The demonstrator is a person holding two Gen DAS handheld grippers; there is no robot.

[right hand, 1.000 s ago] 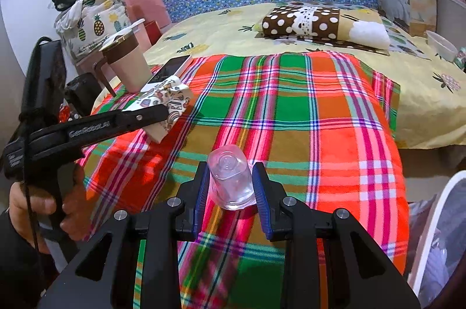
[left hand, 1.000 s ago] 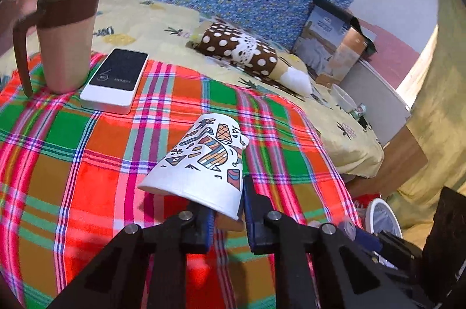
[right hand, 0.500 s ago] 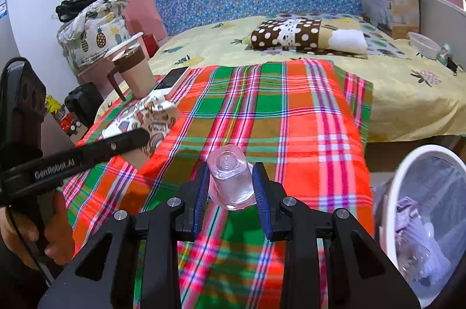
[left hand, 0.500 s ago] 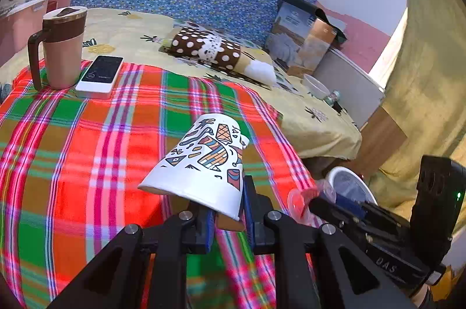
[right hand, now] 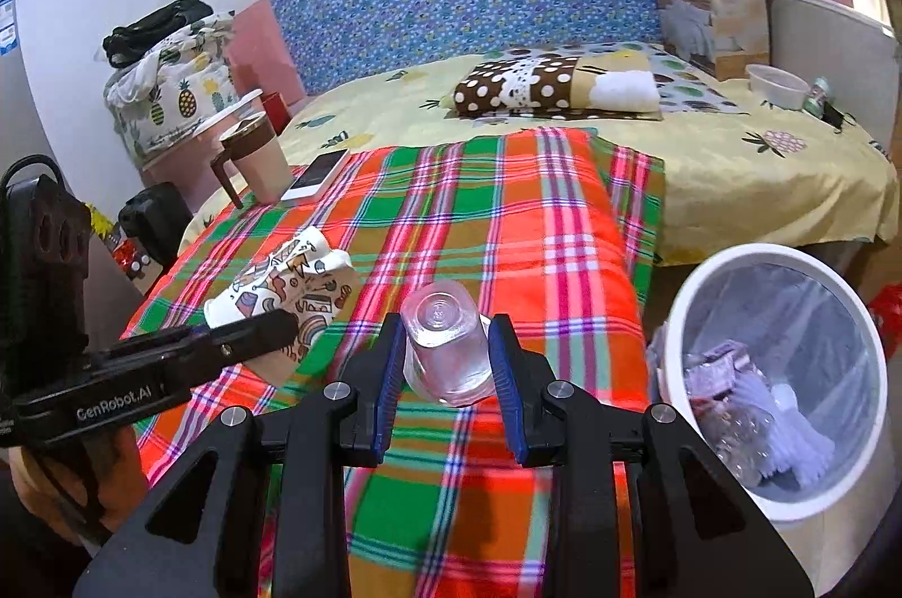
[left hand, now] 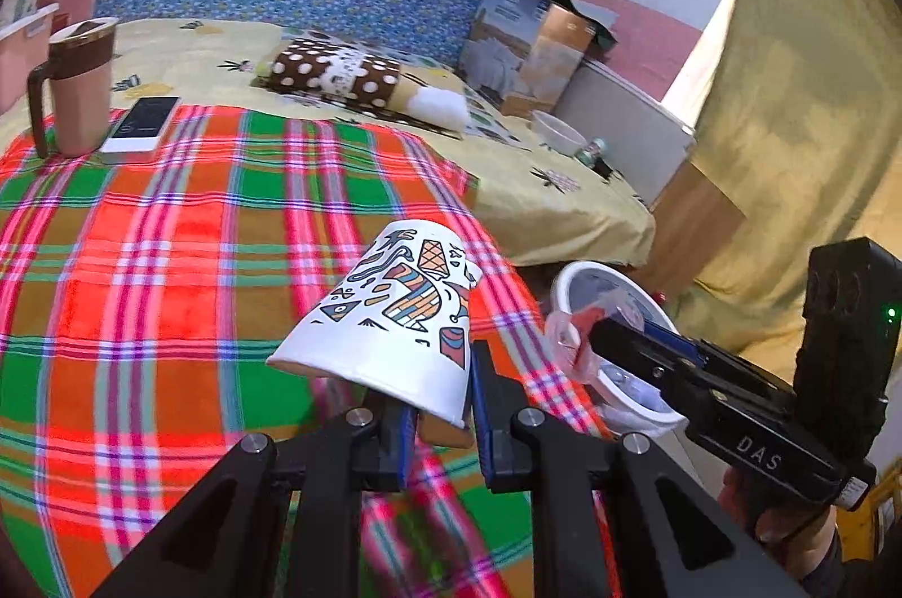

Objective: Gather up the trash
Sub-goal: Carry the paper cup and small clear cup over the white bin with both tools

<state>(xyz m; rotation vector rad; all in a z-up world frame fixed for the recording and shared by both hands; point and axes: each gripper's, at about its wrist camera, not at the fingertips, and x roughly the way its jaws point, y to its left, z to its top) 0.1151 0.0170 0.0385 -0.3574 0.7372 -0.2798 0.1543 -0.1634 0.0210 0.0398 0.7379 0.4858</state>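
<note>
Left gripper [left hand: 438, 423], paper cup [left hand: 394, 322] tilted, base upward

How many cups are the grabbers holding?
2. A white patterned paper cup is pinched in the left gripper; a clear plastic cup sits in the right gripper. The bin may hide more.

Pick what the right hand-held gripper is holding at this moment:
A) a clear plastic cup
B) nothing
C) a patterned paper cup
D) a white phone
A: in the right wrist view the right hand-held gripper has its blue pads pressed on either side of a clear plastic cup, held above the plaid cloth near the white bin.
</note>
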